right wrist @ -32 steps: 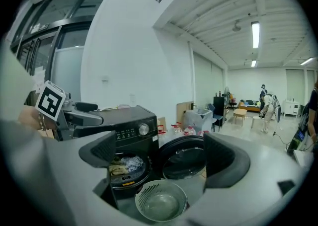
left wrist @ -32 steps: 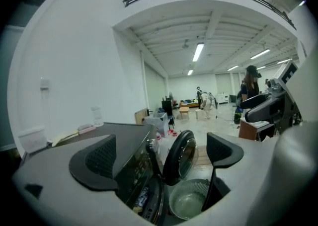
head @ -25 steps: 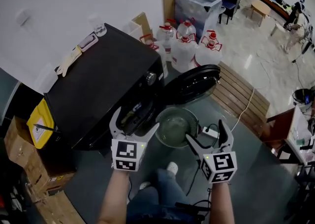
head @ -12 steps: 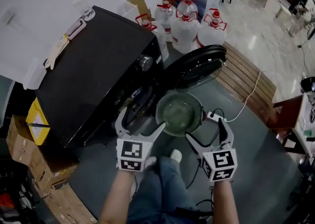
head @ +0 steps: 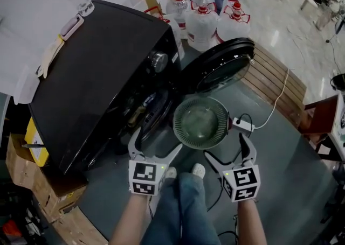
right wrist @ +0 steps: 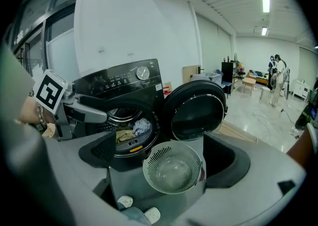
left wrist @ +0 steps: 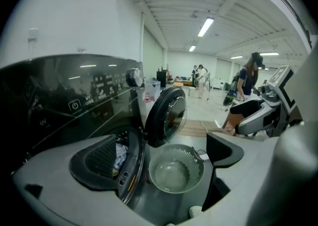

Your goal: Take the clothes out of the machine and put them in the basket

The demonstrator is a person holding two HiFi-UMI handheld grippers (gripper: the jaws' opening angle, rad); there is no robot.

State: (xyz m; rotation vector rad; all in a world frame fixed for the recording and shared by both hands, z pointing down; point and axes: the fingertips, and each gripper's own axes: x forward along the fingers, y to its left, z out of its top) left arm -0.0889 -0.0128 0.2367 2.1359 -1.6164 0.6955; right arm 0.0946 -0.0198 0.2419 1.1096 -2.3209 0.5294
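Note:
A black front-loading washing machine (head: 102, 77) stands with its round door (head: 218, 71) swung open to the right. Inside the drum lie crumpled clothes (right wrist: 133, 127), pale blue and yellowish, also seen as clothes (left wrist: 119, 154) in the left gripper view. A green perforated round basket (head: 200, 123) sits empty on the floor just in front of the door. My left gripper (head: 155, 144) hovers open near the drum's lower edge, holding nothing. My right gripper (head: 226, 149) is open and empty, just right of the basket (right wrist: 171, 168).
Large water bottles (head: 202, 20) stand behind the machine. A power strip with cable (head: 242, 125) lies right of the basket, beside a wooden slatted platform (head: 275, 85). Cardboard boxes (head: 32, 184) sit at the left. The person's shoes (head: 183, 171) are between the grippers. People stand far off.
The head view has tilted closer over the machine and basket. Both grippers have dropped slightly in the frame and stay open with nothing in them.

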